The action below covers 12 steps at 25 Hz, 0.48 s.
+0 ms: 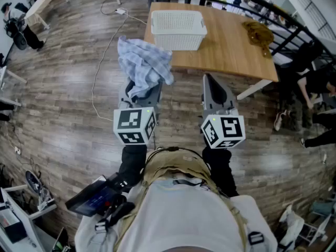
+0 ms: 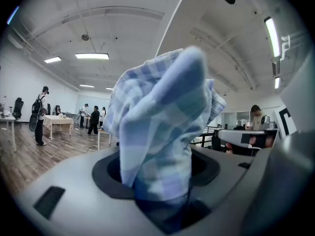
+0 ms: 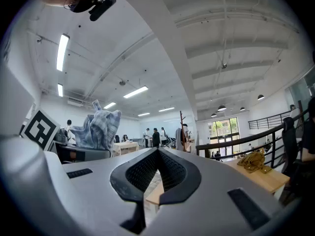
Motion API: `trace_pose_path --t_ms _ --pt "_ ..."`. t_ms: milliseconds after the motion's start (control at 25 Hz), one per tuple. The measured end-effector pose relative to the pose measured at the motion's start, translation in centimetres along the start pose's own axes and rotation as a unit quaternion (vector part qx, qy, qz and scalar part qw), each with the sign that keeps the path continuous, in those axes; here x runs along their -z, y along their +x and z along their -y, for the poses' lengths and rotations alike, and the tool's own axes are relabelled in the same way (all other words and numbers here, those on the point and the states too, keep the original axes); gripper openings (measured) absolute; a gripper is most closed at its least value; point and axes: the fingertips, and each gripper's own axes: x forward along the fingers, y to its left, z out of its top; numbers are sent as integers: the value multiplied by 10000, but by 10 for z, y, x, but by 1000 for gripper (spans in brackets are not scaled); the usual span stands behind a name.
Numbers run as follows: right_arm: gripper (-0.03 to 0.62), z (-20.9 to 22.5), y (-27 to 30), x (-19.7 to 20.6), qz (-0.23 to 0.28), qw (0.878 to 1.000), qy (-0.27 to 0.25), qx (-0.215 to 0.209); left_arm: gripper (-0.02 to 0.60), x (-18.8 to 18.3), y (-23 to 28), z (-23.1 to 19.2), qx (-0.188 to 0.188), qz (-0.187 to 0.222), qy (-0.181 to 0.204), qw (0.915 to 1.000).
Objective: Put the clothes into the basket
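Note:
My left gripper (image 1: 143, 92) is shut on a blue-and-white plaid cloth (image 1: 144, 63), which bunches up above the jaws and hides their tips. In the left gripper view the plaid cloth (image 2: 162, 117) rises out from between the jaws of the left gripper (image 2: 160, 186) and fills the middle. A white slotted basket (image 1: 177, 28) stands on the wooden table (image 1: 226, 54), just beyond the cloth. On the table's far right lies a brown garment (image 1: 258, 33). My right gripper (image 1: 210, 81) hangs off the table's near edge, shut with nothing in it; its right gripper view shows the right gripper (image 3: 159, 150) with its tips touching.
A white cable (image 1: 100, 62) runs across the wood floor at the left. A black railing (image 1: 273, 9) stands behind the table, and people (image 1: 315, 83) sit at the right. In the right gripper view the plaid cloth (image 3: 101, 127) shows at the left and the brown garment (image 3: 253, 161) at the right.

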Motion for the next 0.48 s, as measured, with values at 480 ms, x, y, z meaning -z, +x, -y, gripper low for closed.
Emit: trace_pose_path --t_ms 480 --pt "20 27 -16 1 -18 9999 65 82 256 1 4 22 -17 -74 60 10000"
